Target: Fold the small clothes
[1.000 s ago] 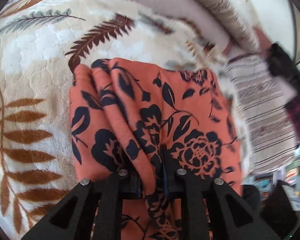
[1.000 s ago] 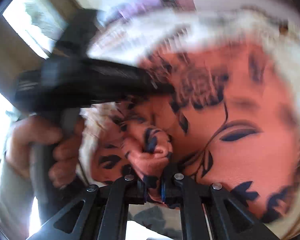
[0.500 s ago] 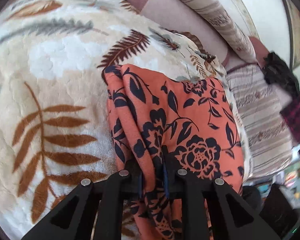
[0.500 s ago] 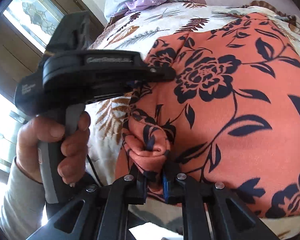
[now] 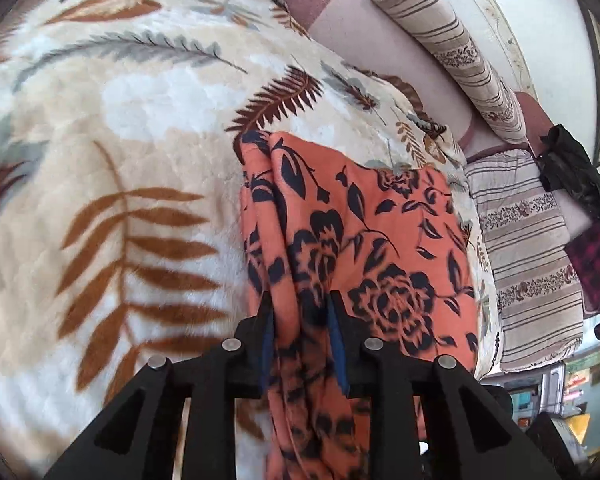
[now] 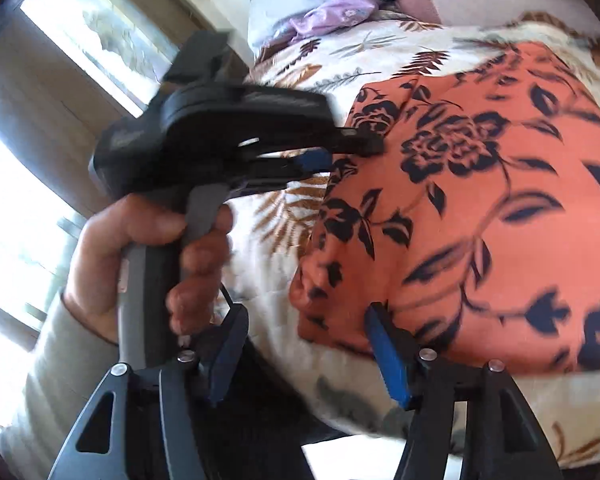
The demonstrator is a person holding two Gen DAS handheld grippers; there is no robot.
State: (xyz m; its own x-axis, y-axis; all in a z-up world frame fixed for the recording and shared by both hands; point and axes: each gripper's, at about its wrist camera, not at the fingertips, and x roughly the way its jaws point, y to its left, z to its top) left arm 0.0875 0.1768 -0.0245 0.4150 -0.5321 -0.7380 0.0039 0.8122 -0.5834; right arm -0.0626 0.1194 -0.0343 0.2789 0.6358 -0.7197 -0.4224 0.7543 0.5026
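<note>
Right gripper (image 6: 306, 344) jaws just opened wide, cloth (image 6: 480, 208) edge loose between them. Left gripper (image 5: 300, 332) easing open, a fold between its fingers (image 5: 266, 320). Cloth lies on blanket (image 5: 112, 152).

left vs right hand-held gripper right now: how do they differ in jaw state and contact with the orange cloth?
The left hand-held gripper stands narrow, a bunched fold of the orange floral cloth between its jaws; the right hand-held gripper gapes wide, the cloth's corner loose between its pads.
The left's jaws have just been easing open; the right's have just sprung open, letting go.
Both point down at the same cloth on the leaf-print blanket.
</note>
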